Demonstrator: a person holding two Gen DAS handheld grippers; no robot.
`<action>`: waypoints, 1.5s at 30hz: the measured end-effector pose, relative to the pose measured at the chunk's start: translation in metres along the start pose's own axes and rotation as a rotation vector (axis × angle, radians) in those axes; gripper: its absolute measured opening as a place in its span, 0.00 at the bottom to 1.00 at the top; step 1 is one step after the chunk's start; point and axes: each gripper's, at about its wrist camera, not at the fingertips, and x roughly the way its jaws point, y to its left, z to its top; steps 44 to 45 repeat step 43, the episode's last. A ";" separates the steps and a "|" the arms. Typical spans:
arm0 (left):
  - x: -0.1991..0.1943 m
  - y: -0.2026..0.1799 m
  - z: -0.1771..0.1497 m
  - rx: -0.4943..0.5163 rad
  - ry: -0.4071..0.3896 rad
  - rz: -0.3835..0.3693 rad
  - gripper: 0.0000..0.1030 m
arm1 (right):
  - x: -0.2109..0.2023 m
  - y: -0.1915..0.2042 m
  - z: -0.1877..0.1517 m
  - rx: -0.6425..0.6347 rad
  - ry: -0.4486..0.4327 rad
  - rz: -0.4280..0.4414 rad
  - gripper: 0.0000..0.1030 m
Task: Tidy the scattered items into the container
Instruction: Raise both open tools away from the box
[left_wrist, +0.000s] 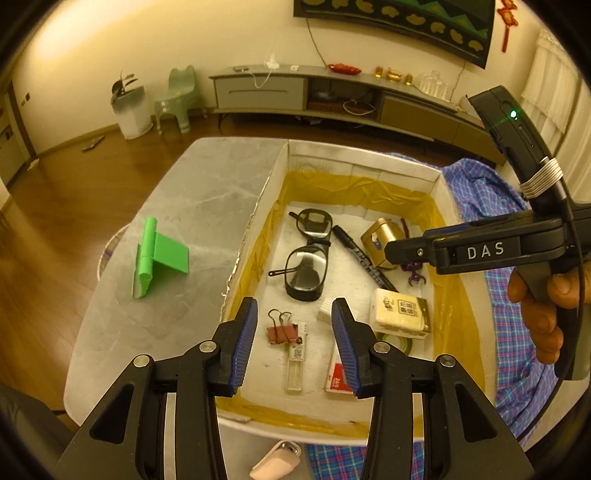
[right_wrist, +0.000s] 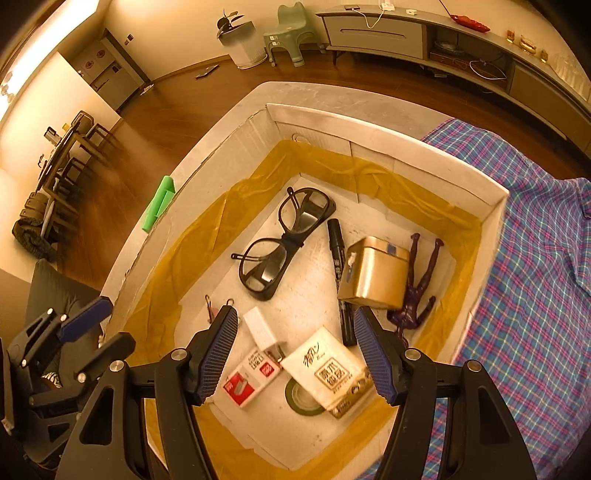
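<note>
A white box (left_wrist: 280, 173) (right_wrist: 436, 158) lined with yellow tape holds black glasses (left_wrist: 308, 254) (right_wrist: 284, 240), a black marker (left_wrist: 364, 258) (right_wrist: 338, 273), a gold tin (left_wrist: 380, 236) (right_wrist: 373, 273), a purple figure (right_wrist: 417, 288), a tissue pack (left_wrist: 400, 314) (right_wrist: 328, 365), a binder clip (left_wrist: 282, 328) and a red-white box (right_wrist: 251, 376). My left gripper (left_wrist: 294, 343) is open and empty above the box's near end. My right gripper (right_wrist: 295, 354) is open and empty above the box; it also shows in the left wrist view (left_wrist: 476, 247). A green stand (left_wrist: 157, 256) (right_wrist: 159, 203) sits on the table left of the box. A pink item (left_wrist: 275, 463) lies by the box's near edge.
The grey table (left_wrist: 192, 206) stands on a wood floor. A plaid cloth (left_wrist: 517, 295) (right_wrist: 535, 258) lies right of the box. A TV cabinet (left_wrist: 332, 96), a green stool (left_wrist: 177, 99) and a white bin (left_wrist: 131, 110) stand at the far wall.
</note>
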 end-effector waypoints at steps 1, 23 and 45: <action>-0.003 -0.001 -0.001 0.003 -0.005 -0.002 0.43 | -0.001 0.000 -0.002 0.000 -0.001 0.000 0.65; -0.055 -0.031 -0.032 0.004 -0.035 -0.082 0.48 | -0.071 0.025 -0.082 -0.201 -0.109 -0.115 0.69; -0.102 -0.068 -0.062 -0.001 -0.157 -0.080 0.56 | -0.099 0.050 -0.169 -0.314 -0.174 -0.100 0.70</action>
